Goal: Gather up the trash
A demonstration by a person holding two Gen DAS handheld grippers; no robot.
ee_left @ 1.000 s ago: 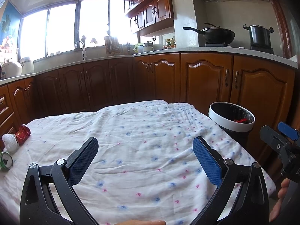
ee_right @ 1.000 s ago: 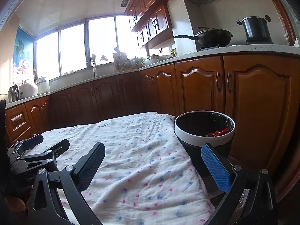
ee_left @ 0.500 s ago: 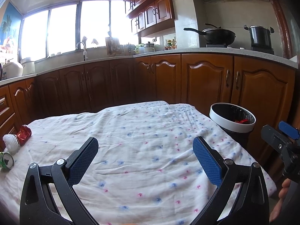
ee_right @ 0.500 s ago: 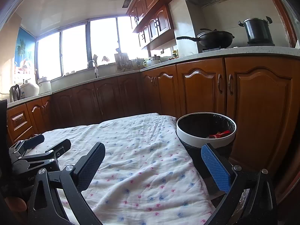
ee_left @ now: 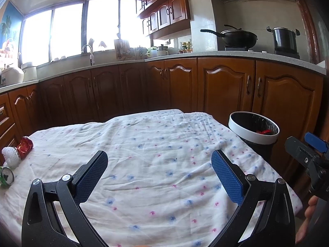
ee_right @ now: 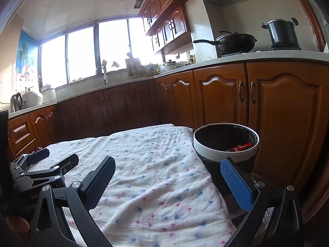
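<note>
A white-rimmed trash bin (ee_left: 254, 132) with a black liner stands at the table's right side, with red trash inside; it also shows in the right wrist view (ee_right: 225, 143). At the table's far left lie a red crumpled wrapper (ee_left: 25, 144), a white foam net (ee_left: 10, 154) and a green can (ee_left: 6, 176). My left gripper (ee_left: 159, 171) is open and empty above the middle of the flowered cloth (ee_left: 156, 164). My right gripper (ee_right: 167, 182) is open and empty near the bin, at the table's right edge.
Brown wooden cabinets (ee_left: 224, 88) run behind the table and the bin. A wok (ee_left: 236, 37) and a pot (ee_left: 284, 39) sit on the counter at the right. A sink tap (ee_left: 88, 51) stands under the window.
Both views have shifted only slightly; the right gripper has tilted up a little. Both grippers stay open and empty.
</note>
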